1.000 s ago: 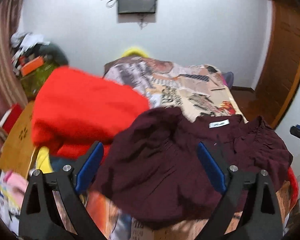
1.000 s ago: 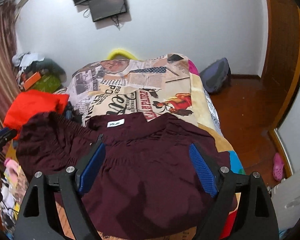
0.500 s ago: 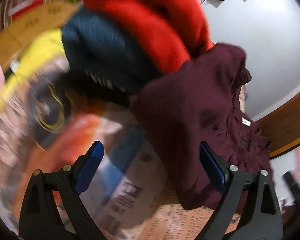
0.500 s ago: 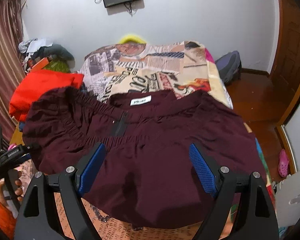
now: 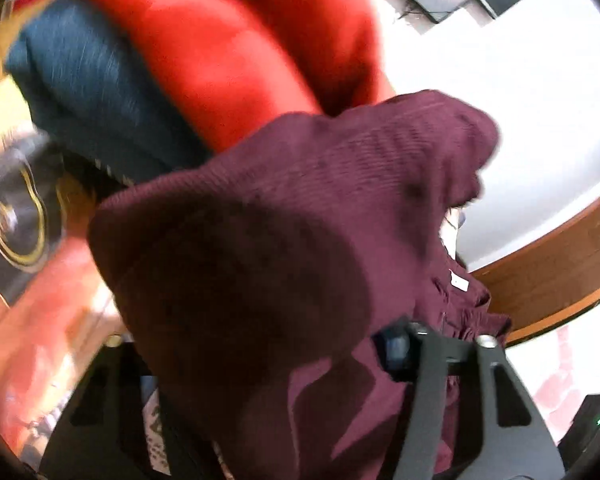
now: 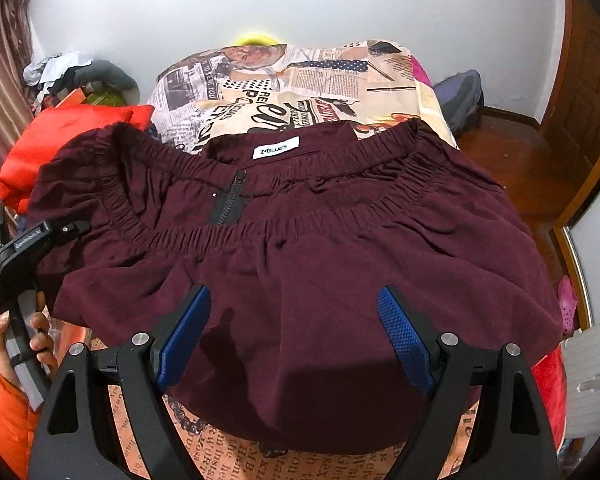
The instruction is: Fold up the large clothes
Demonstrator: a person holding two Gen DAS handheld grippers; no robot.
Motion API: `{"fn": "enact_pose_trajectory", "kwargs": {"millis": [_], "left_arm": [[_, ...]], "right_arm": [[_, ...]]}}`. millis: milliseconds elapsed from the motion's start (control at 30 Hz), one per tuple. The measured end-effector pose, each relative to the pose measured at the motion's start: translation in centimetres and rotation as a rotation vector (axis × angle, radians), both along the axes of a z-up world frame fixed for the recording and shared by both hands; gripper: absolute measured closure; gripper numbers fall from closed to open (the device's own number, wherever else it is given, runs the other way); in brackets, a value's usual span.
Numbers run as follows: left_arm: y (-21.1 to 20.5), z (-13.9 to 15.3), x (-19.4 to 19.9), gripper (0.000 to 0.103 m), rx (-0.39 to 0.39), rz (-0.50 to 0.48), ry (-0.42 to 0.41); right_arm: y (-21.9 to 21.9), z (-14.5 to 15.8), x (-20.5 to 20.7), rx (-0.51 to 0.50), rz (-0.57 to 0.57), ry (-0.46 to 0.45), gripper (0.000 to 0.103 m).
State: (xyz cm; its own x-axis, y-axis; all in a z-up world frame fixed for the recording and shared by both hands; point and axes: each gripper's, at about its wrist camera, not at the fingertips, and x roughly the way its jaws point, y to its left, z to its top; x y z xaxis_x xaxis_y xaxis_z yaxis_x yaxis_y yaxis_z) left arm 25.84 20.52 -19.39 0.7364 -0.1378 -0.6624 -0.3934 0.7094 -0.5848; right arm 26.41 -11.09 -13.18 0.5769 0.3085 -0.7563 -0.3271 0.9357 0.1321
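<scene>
The bed (image 6: 384, 80), covered in a newspaper-print spread, fills the space ahead of the right tongs (image 6: 294, 344), and across its near end the maroon garment (image 6: 300, 248) is laid out flat, waistband away from the tongs and hem toward them. A white brand label (image 6: 275, 147) and a short dark zipper (image 6: 230, 200) are seen at the waistband, beyond the fingertips. A red garment (image 6: 64, 136) is heaped to the left of the maroon one, partly under its edge.

The right tongs are held released, wide apart, just above the hem; nothing is gripped between the blue pads (image 6: 402, 336). They have been brought lower toward the cloth than a second ago.

The larger change is on the left. The left tongs (image 5: 260, 360) were wide open a second ago and well clear of the cloth; they have since been rolled and dropped onto the left side of the maroon garment, and their jaws have just been closing with a fold of maroon fabric between them. The fabric is bunched over the tongs, hiding the left finger (only the right one shows, pressed into the cloth), so a grasp on the garment is judged to be made. A dark blue garment (image 5: 96, 92) lies beyond, under the red one.

A first side fold appears to be beginning, with the right-hand grasp not yet taken.
</scene>
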Motion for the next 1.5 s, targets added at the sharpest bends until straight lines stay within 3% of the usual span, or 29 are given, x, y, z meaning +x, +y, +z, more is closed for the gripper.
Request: {"fn": "enact_pose_trajectory", "kwargs": {"millis": [33, 100, 167, 267, 367, 567, 667, 833, 933, 1100, 1233, 1367, 1500], "left_arm": [[-0.4, 0.9, -0.3, 0.072, 0.014, -0.012, -0.018], [-0.7, 2.5, -0.9, 0.086, -0.01, -0.035, -0.066], [-1.3, 4.4, -1.4, 0.088, -0.009, -0.057, -0.108], [-3.0, 8.2, -2.1, 0.09, 0.058, -0.086, -0.182], [-3.4, 11.7, -3.0, 0.09, 0.059, -0.1, -0.262], [-4.8, 17.3, -3.5, 0.091, 0.108, -0.059, -0.378], [-4.9, 18.2, -3.8, 0.091, 0.165, -0.028, -0.366], [-5.2, 17.6, -1.4, 0.091, 0.267, -0.011, -0.292], [-6.5, 17.3, 0.0, 0.091, 0.329, -0.019, -0.263], [-9.6, 18.6, 2.3, 0.09, 0.39, -0.074, -0.276], [-14.8, 19.3, 4.4, 0.09, 0.429, -0.16, -0.299], [-21.1, 18.7, 5.7, 0.09, 0.482, -0.269, -0.293], [-27.7, 15.8, 6.5, 0.089, 0.53, -0.422, -0.241]], "right_arm": [[0.1, 0.1, 0.0, 0.003, 0.0, -0.003, 0.02], [-0.1, 0.5, -0.1, 0.011, -0.003, -0.014, 0.02], [0.1, 0.8, 0.0, 0.017, -0.004, -0.017, 0.02], [0.4, 1.7, 0.2, 0.035, 0.009, -0.023, 0.02], [1.0, 2.4, 0.3, 0.046, 0.039, -0.032, 0.02], [4.8, 2.0, 0.6, 0.033, 0.137, -0.002, 0.017], [7.4, 0.4, 0.9, 0.067, 0.164, 0.039, 0.017], [11.5, -3.4, 2.5, 0.152, 0.232, 0.222, 0.016], [12.5, -4.1, 2.6, 0.139, 0.265, 0.249, 0.017], [9.2, -2.2, 2.4, 0.22, 0.269, 0.217, 0.017], [2.8, 0.2, 2.1, 0.253, 0.14, 0.117, 0.017], [-3.8, 1.7, 1.6, 0.207, -0.025, 0.023, 0.016], [-8.4, 1.6, 0.8, 0.16, -0.144, -0.014, 0.016]]}}
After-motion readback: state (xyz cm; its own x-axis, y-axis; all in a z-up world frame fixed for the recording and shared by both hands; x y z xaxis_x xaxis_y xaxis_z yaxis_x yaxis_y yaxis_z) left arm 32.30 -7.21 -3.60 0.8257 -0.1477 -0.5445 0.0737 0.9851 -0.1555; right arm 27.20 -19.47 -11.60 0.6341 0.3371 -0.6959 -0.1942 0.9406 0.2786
